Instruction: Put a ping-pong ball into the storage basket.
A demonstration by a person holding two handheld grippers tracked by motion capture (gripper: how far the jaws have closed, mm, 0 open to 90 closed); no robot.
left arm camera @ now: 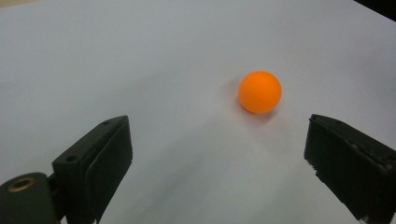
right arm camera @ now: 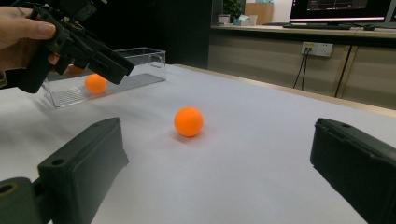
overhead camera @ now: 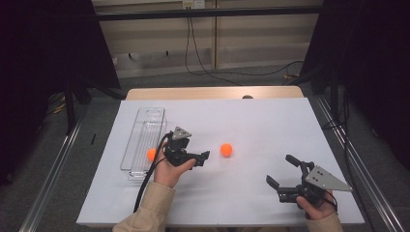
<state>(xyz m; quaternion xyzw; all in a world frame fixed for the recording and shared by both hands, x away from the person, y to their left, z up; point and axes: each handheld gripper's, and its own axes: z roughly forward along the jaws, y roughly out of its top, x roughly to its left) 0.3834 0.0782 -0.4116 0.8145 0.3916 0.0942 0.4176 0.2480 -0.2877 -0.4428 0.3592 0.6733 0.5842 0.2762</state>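
Reaching for the orange ball that lay just ahead of its wide-open jaws, the left gripper needed, I judged, to straddle it squarely before closing, lest it roll.

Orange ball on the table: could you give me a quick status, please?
Both tools open, left and right. Orange ball loose on the white sheet between them. Second ball in the clear tray. Nothing in the way.
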